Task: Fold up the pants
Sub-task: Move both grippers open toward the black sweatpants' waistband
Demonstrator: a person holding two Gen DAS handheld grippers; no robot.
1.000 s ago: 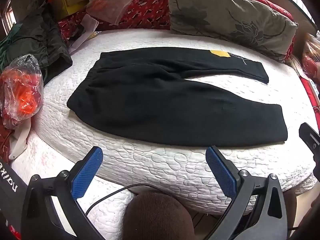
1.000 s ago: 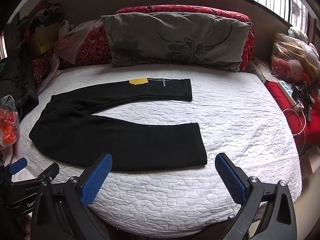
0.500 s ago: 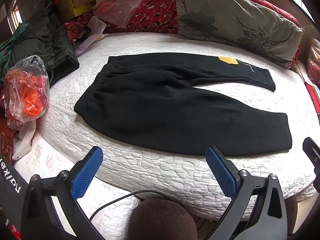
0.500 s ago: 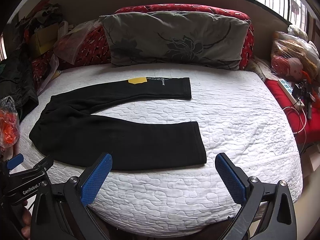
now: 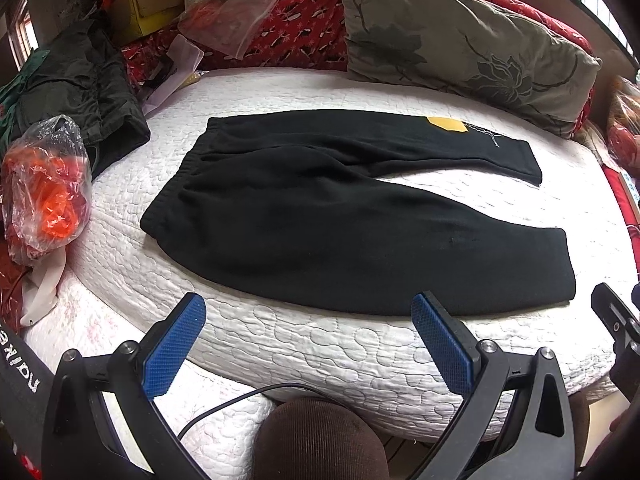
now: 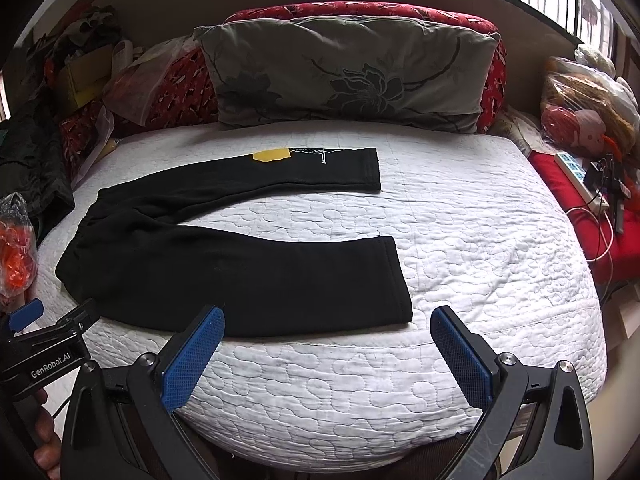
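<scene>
Black sweatpants (image 5: 320, 208) spread flat on white quilted bed (image 6: 460, 240), legs splayed apart, waistband toward left. Left hand-held gripper (image 5: 308, 344) and right hand-held gripper (image 6: 326, 354) both spread wide, holding nothing, hovering at near bed edge. Risks: pinching quilt along with thick fleece; uneven grabs leaving legs misaligned; near leg sliding off rounded edge.

Left tool (image 5: 308, 346): black angular frame, two fingers faced with blue cross-hatched pads (image 5: 174, 346), silver screws at the pivots, thin black cable (image 5: 240, 398) looping beneath. Right tool (image 6: 326, 356): same black frame, same blue textured pads (image 6: 462, 360), silver screws too. From the right view, the left tool's body reads "GenRobot.AI" in white, blue tab at its tip.
</scene>
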